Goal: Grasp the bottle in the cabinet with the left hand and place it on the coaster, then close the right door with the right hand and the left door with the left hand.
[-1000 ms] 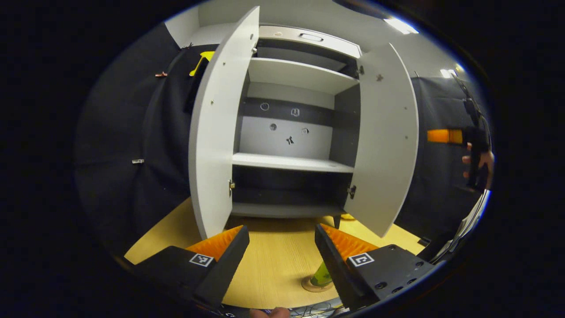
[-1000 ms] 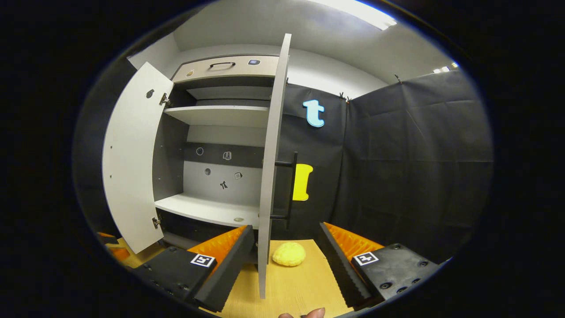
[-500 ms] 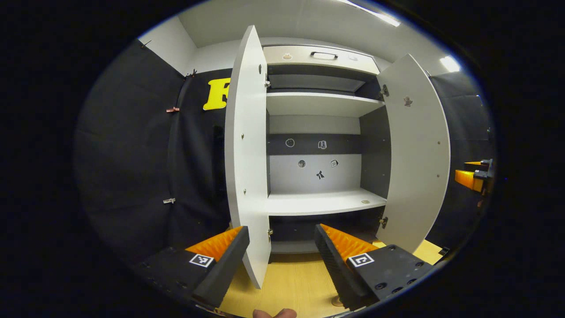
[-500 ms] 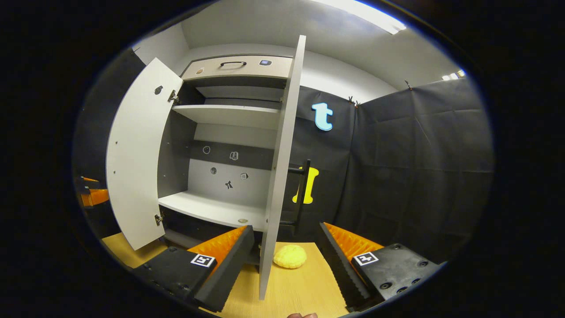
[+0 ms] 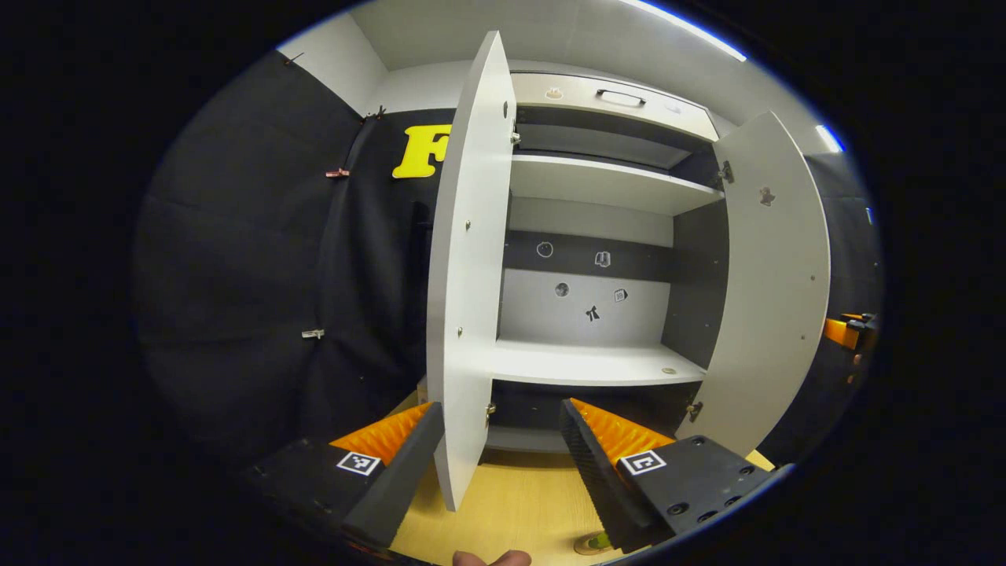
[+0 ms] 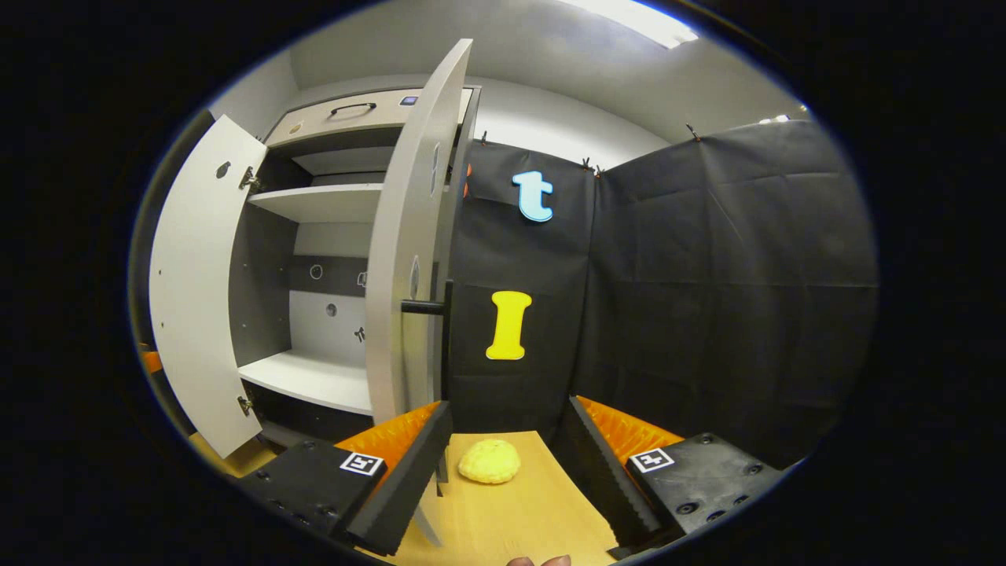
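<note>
On the wooden desk [image 5: 511, 503] the cabinet [image 5: 597, 236] stands open, both doors tall and upright; the bottle on its coaster [image 5: 591, 542] peeks out at the desk's near edge, its orientation hidden. The left gripper [image 5: 501, 464] is spread wide astride the left door [image 5: 464, 299], nearer it than a second ago. The right gripper [image 6: 507, 472], equally spread, now sits outside the right door [image 6: 405, 275], which has swung partly inward.

I observe black cloth walls [image 6: 707, 275] enclosing the booth, a pale grey ceiling [image 6: 511, 47] with a lit strip light [image 6: 629, 16], and a light wooden surface [image 6: 519, 511] below.

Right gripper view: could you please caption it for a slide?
Open right gripper beside the half-shut right door; yellow bun ahead.
</note>
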`<state>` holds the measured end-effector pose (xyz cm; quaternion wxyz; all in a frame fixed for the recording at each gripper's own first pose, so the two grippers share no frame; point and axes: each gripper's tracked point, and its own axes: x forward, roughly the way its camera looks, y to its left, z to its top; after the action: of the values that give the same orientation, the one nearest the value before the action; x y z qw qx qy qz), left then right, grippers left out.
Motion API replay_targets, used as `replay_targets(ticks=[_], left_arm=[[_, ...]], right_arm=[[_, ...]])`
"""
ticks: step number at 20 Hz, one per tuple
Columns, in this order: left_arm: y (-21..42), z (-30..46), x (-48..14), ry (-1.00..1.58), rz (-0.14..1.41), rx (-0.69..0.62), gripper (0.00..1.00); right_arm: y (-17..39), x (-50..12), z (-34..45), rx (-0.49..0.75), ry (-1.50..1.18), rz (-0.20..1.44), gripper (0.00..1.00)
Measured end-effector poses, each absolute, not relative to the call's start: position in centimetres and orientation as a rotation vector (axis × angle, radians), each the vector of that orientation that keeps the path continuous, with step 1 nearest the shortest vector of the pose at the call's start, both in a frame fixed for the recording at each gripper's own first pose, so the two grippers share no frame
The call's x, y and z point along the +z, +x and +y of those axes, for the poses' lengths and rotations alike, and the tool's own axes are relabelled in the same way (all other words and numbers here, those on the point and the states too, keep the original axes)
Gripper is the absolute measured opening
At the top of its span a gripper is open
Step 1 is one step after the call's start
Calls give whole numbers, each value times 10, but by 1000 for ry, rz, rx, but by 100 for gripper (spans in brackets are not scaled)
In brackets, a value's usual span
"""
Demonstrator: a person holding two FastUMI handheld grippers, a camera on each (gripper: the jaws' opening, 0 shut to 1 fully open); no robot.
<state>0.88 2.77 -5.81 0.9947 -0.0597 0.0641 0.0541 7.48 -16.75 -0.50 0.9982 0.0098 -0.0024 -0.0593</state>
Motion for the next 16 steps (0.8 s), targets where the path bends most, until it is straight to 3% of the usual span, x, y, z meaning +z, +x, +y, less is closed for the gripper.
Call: replay_targets(ticks=[16], left_arm=[[4,48,-67,-58,152,122,95]], right_arm=[[83,-3,-112,-14,129,-11,96]])
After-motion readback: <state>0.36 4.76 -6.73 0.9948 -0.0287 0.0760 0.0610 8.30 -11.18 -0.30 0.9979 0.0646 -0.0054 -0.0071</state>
